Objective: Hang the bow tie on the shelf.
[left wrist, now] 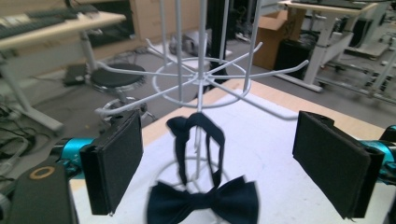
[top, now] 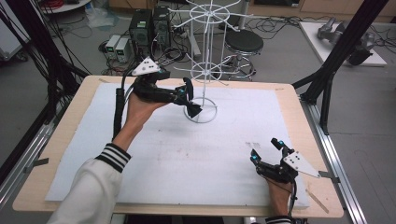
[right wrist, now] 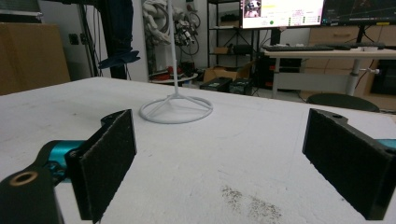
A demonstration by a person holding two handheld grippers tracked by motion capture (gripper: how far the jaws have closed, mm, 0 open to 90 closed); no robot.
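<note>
Jaws of the left gripper (left wrist: 219, 163) stand wide apart with nothing between them beside a dark bow tie (left wrist: 203, 201) hanging on the white wire rack (top: 205, 70) at twelve o'clock, while the right gripper (top: 266, 150), at five o'clock on the white foam mat (top: 187, 154), gapes empty too.

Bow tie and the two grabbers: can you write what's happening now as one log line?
left gripper: open, by white wire rack | bow tie: hanging before its jaws, support unclear | right gripper: open, low over white mat

Navy bow tie (left wrist: 203, 198), white wire rack (top: 205, 60), white table cover (top: 187, 154).
</note>
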